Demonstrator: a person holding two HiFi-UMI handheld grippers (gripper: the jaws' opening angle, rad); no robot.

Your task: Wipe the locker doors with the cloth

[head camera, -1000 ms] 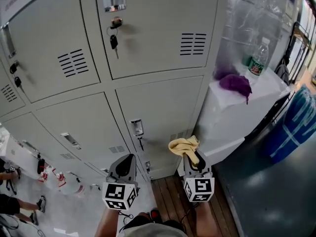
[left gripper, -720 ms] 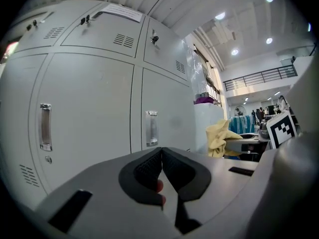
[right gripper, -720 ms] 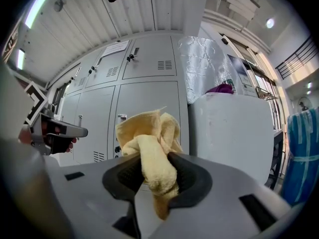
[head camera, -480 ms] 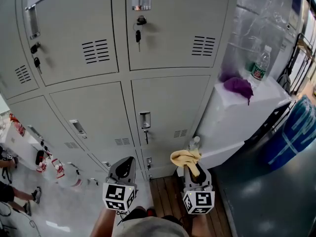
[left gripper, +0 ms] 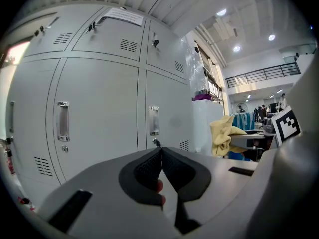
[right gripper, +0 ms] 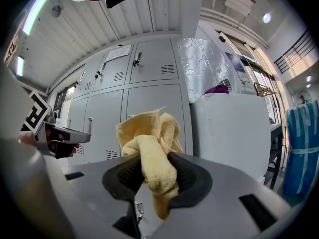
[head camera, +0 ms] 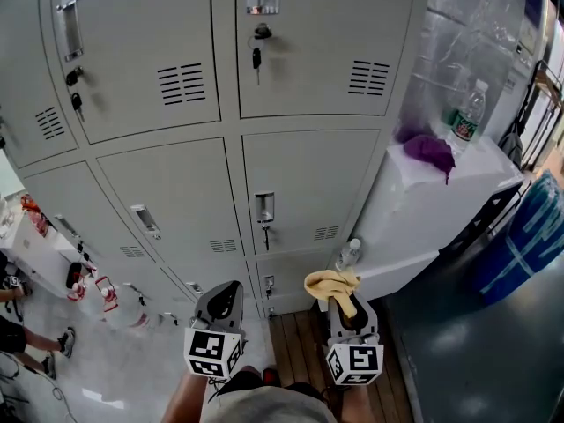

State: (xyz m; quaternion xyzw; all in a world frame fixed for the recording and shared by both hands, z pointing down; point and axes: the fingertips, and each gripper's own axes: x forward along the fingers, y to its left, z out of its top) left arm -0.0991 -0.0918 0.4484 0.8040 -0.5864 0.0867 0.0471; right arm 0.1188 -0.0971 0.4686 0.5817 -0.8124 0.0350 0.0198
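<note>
Premises: a workshop with a bank of pale grey steel lockers [head camera: 176, 183] filling the far wall, its doors in tiers with louvre vents and chrome handles. At far left, on the light floor, stand some red-and-white containers [head camera: 92, 293]; their nature cannot be made out. A bunch of keys [head camera: 257, 55] hangs from the lock of an upper door.

The left gripper [head camera: 223, 296] is held low, near the person and well short of the lockers. Its own view shows the dark pads pressed together with nothing between them.

Just to its right, the right gripper [head camera: 344, 302] is clamped on a bunched pale yellow terry cloth [head camera: 330, 284]. The folds rise above the jaws and a tail hangs below. The cloth is in the air in front of the lower locker doors [head camera: 300, 179], touching none of them.

Further right stands a white box-shaped cabinet [head camera: 423, 210] against the end of the lockers. On top of it lie a crumpled purple rag [head camera: 430, 151] and a clear plastic bottle with a green label [head camera: 465, 113]. A blue drum [head camera: 529, 232] sits at far right.

Assessment: the cloth is secured, but wiping appears not to have begun. No door shows streaks or damp patches, though at this range that is not conclusive. On this evidence every door is left to do, starting with bringing the cloth into contact.
</note>
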